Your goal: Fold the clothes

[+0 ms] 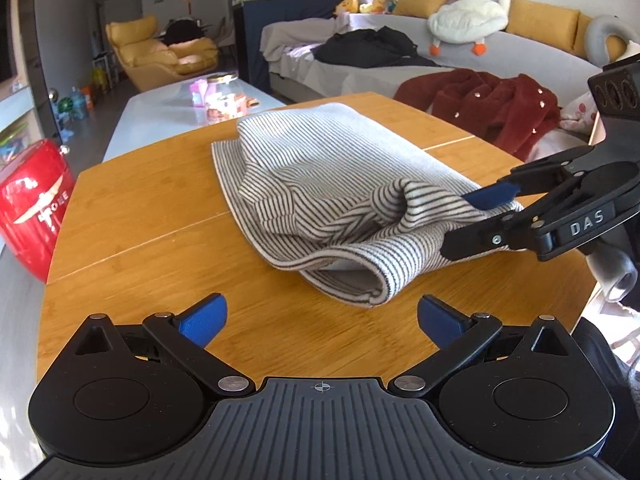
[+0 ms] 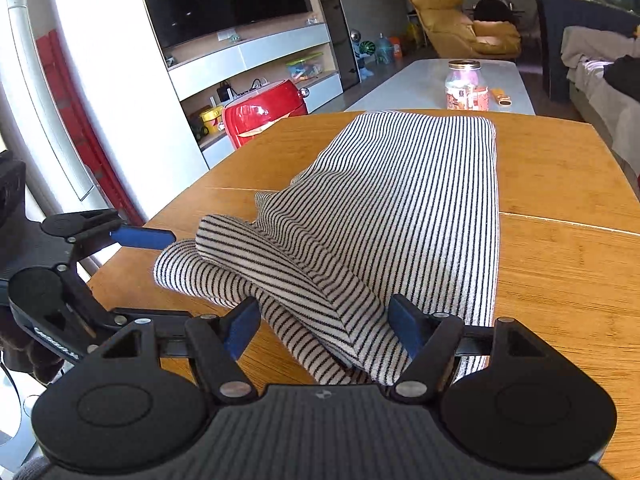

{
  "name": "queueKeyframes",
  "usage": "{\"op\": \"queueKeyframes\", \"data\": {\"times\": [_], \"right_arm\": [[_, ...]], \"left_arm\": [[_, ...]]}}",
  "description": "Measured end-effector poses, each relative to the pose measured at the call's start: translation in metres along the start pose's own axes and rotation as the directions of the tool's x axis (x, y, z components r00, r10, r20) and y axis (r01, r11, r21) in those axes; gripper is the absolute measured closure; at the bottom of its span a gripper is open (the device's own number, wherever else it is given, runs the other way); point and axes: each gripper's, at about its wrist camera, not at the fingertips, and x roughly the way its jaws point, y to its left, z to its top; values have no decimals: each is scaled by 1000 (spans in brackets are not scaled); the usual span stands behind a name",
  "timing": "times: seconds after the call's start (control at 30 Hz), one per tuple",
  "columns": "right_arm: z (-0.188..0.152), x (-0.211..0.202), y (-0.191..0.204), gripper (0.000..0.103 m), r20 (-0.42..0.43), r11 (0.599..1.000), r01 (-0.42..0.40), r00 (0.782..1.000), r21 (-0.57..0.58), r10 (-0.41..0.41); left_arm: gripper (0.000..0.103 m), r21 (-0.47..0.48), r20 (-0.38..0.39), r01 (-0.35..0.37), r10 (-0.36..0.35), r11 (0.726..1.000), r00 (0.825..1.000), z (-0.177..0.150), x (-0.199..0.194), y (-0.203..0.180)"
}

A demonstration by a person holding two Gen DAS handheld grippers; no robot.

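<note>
We see a striped garment point(image 1: 320, 184) lying partly folded on a wooden desk point(image 1: 140, 208), its far end flat and its near end bunched into loose rolls. Our right tool point(image 2: 323, 326) has its blue fingers spread around a thick fold of that bunched end, with cloth between them, though the jaws look only partly closed, so we cannot tell whether they truly grip it. Our left tool point(image 1: 322, 320) hangs wide open and empty, just short of the garment's nearest rolled edge, with bare desk between its fingers. To do this step well, we judge that the right tool should pinch all layers of the fold firmly, while the left tool takes the matching edge beside it, so both lift evenly and lay the cloth forward without twisting.
</note>
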Motion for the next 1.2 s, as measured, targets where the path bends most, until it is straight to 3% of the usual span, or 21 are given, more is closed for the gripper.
{"op": "queueKeyframes", "data": {"times": [0.27,0.4,0.6,0.73,0.8,0.87,0.93,1.07,1.2], "right_arm": [[-12,-3,32,24,18,970,100,995,-220,-99],[-19,-15,44,12,79,918,179,984,-353,-161],[-33,-8,48,11,69,851,234,971,-471,-229],[-32,6,54,13,110,810,294,954,-507,-277],[-25,13,52,28,103,829,294,955,-475,-279],[-16,17,43,35,66,881,258,965,-395,-253],[-8,20,32,35,32,927,216,976,-307,-217],[-12,17,22,36,33,942,197,980,-272,-196],[-15,12,21,45,33,943,201,979,-265,-199]], "left_arm": [[0,8,-32,-52,53,999,998,9,31,1],[0,-40,-21,-36,35,999,999,15,33,8],[0,-83,-14,-19,18,996,1000,23,36,14],[0,-97,-8,-14,13,995,1000,28,36,14],[0,-101,-5,-14,13,995,1000,29,35,15],[0,-101,-2,-18,18,995,1000,30,33,14],[0,-100,8,-14,15,995,1000,32,27,15],[0,-104,46,21,-16,994,999,36,11,22],[0,-120,78,38,-29,992,997,44,3,32]]}}
